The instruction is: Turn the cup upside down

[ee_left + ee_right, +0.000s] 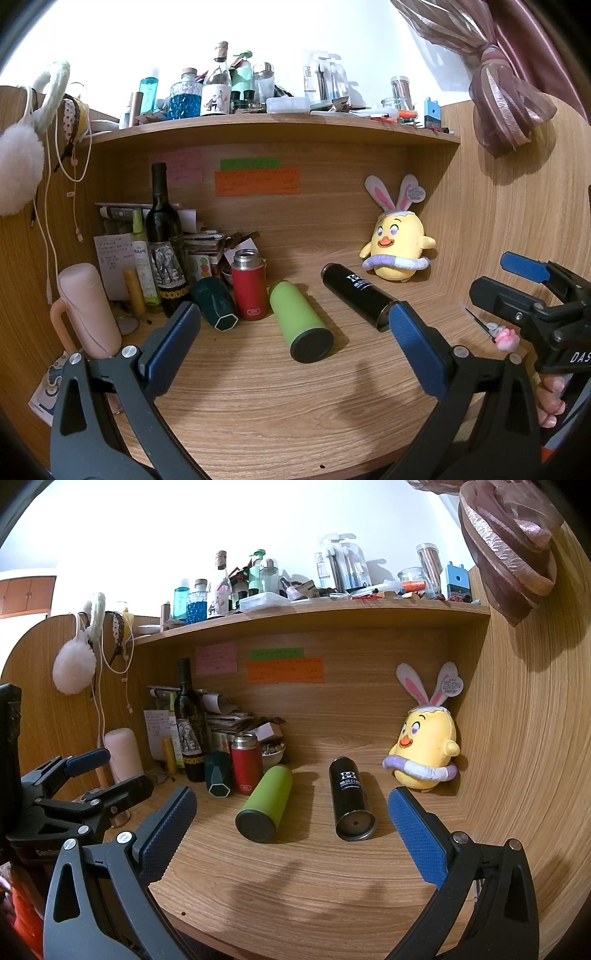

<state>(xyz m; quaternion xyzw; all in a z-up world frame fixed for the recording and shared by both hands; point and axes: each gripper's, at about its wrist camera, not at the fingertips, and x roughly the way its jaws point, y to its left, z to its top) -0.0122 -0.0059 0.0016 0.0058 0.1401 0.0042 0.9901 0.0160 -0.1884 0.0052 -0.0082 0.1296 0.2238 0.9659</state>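
Observation:
A green cup (301, 323) with a dark end lies on its side mid-desk; it also shows in the right wrist view (264, 803). A black cup (356, 295) lies on its side to its right, and also shows in the right wrist view (351, 799). My left gripper (295, 332) is open and empty, held back from the green cup. My right gripper (291, 812) is open and empty, in front of both cups. The right gripper also shows at the right edge of the left wrist view (509, 280), and the left gripper at the left edge of the right wrist view (110, 771).
A red flask (249, 284) stands upright behind the green cup, with a dark teal cup (216, 304) lying beside it. A wine bottle (164, 243), a pink bottle (88, 306) and papers crowd the left. A yellow plush chick (397, 247) sits at the back right. A cluttered shelf (273, 127) hangs overhead.

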